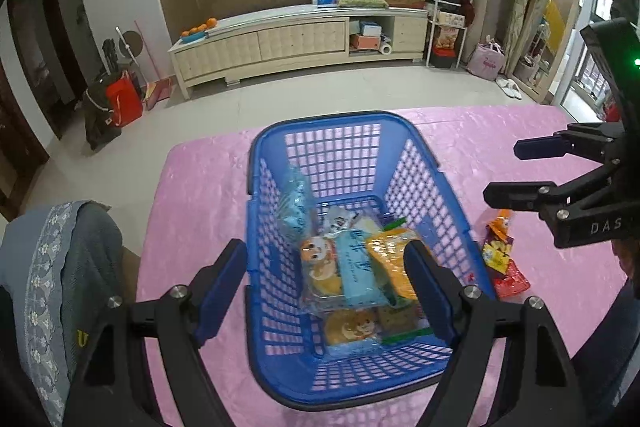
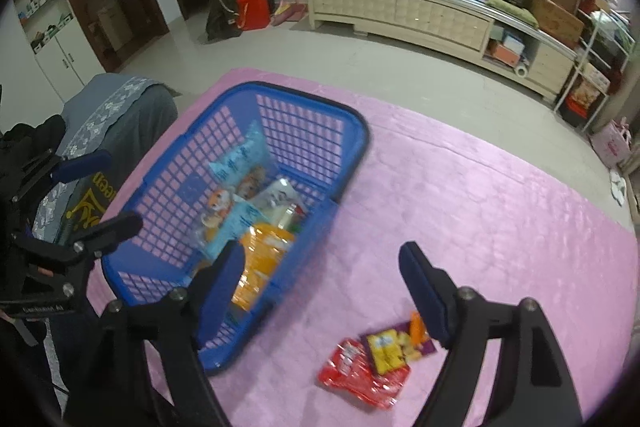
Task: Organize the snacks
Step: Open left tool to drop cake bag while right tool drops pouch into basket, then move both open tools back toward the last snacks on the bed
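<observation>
A blue plastic basket [image 1: 264, 211] stands on the pink tablecloth and holds several snack packets [image 1: 352, 263], among them an orange bag [image 2: 260, 263]. My left gripper [image 1: 326, 277] is open and empty, hovering over the basket's near end. My right gripper [image 2: 320, 279] is open and empty, above the cloth just right of the basket [image 2: 356, 135]; it also shows in the left wrist view [image 1: 508, 173]. A red packet [image 2: 356, 373] and a purple-and-yellow packet [image 2: 394, 345] lie on the cloth below the right gripper, also seen in the left wrist view [image 1: 502, 259].
A chair draped in grey-blue cloth [image 1: 60, 267] stands at the table's left edge. The pink table [image 2: 500, 227] stretches to the right of the basket. A long cream cabinet [image 1: 296, 39] lines the far wall across open floor.
</observation>
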